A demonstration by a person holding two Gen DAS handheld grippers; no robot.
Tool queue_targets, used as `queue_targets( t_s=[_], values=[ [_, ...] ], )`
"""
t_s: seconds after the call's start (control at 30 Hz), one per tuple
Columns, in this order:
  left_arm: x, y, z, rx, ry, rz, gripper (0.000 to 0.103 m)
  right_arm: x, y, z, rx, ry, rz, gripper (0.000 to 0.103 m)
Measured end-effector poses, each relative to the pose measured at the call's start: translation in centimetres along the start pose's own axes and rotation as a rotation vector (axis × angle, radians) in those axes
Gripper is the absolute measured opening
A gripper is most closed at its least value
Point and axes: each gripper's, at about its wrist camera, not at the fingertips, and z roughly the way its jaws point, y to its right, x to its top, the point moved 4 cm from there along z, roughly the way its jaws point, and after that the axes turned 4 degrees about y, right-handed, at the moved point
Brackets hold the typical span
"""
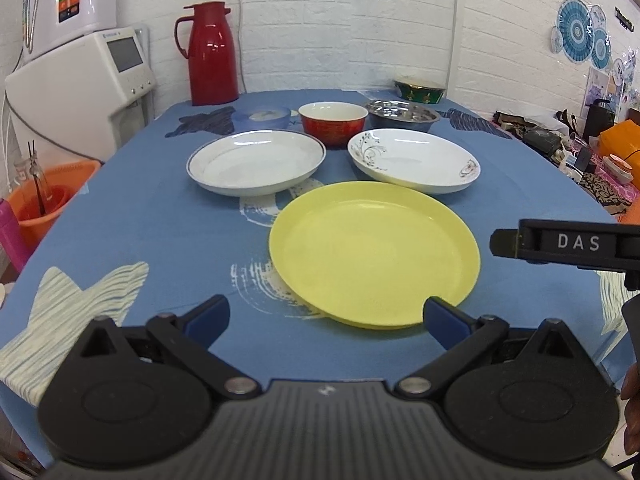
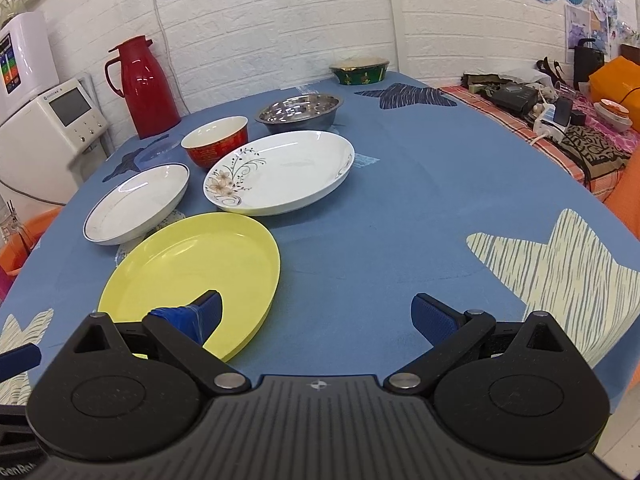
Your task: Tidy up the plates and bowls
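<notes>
Right, both grippers hang wide open and empty: the left gripper [image 1: 326, 316] and right gripper [image 2: 316, 312] flank the yellow plate [image 1: 374, 252], likely first for stacking. Bowls wait behind.

Three plates lie on the bench: one round yellow plastic plate [image 1: 374, 254], one white plate with a thin blue rim [image 1: 256, 162] and one white plate with a floral print [image 1: 414, 159]. Bowls number four: one red ceramic bowl [image 1: 333, 122], one steel bowl [image 1: 403, 115], one pale blue bowl [image 1: 262, 117] and one green gold-trimmed bowl [image 1: 420, 91]. One red thermos jug [image 1: 210, 54] stands at the far left.
</notes>
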Motion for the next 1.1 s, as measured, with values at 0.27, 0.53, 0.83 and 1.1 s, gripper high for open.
queue_targets(
  t_s=[0.27, 0.53, 0.83, 1.1],
  values=[
    [2.8, -4.8, 4.3, 0.005, -0.05, -0.101, 0.103, 0.1, -1.0, 4.6, 0.025, -0.102, -0.035, 0.089],
    [4.2, -4.7, 9.2, -0.031, -0.125, -0.068, 0.102, 0.4, -3.6, 7.1, 0.048, -0.136, -0.157, 0.089],
    [3.8, -4.5, 11.2, -0.036, -0.179, -0.022, 0.081, 0.2, -3.6, 7.2, 0.093, -0.097, -0.233, 0.091],
    [3.9, -3.1, 10.5, -0.118, -0.146, 0.038, 0.043, -1.2, -6.9, 6.3, 0.214, -0.071, -0.337, 0.09]
  ],
)
